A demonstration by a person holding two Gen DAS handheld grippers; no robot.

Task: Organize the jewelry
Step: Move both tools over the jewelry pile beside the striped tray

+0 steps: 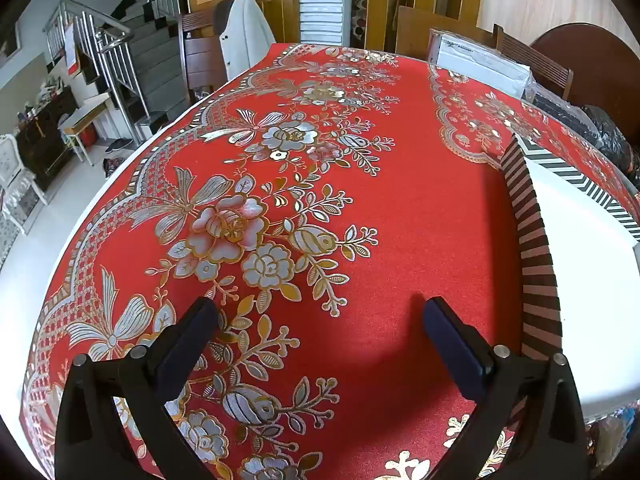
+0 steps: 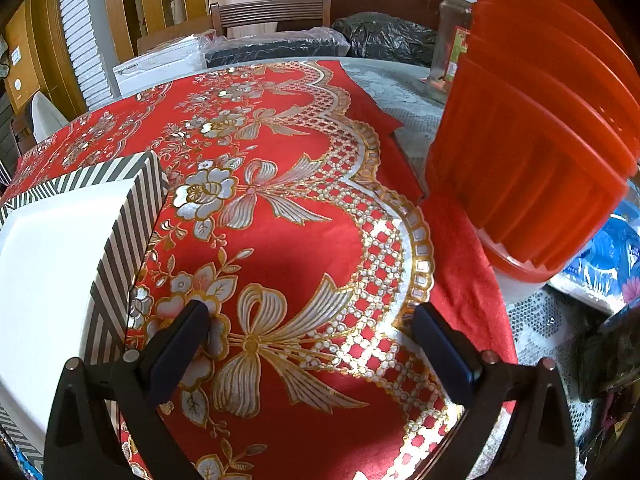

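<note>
Left wrist view is filled by a red tablecloth (image 1: 400, 220) printed with silver and gold flowers and bows, spread over a long table. At its right side a striped box (image 1: 532, 240) with black-and-white chevron walls and a plain white top is seen lying on the cloth. No jewelry can be made out in either view; whether any is kept inside the box cannot be told. Beyond the table's far end a chair draped with a white jacket (image 1: 244, 36) is seen, and a staircase with a metal rail (image 1: 120, 52) is seen off to the left. Low in this view the left gripper (image 1: 320, 320) is held above the cloth, its jaws spread wide with nothing between them; its right finger is seen close beside the box wall, though contact cannot be judged.

From the right wrist view the same box (image 2: 132, 216) is found at the left, while a stack of orange plastic tubs (image 2: 540, 120) is stood at the right edge of the cloth (image 2: 280, 240), with a glass jar (image 2: 450, 40) just behind it. White lace (image 2: 540, 320) is exposed under the cloth's scalloped border. The right gripper (image 2: 310, 324) is likewise held wide apart and empty above a printed bow, its left finger near the box's striped wall.
</note>
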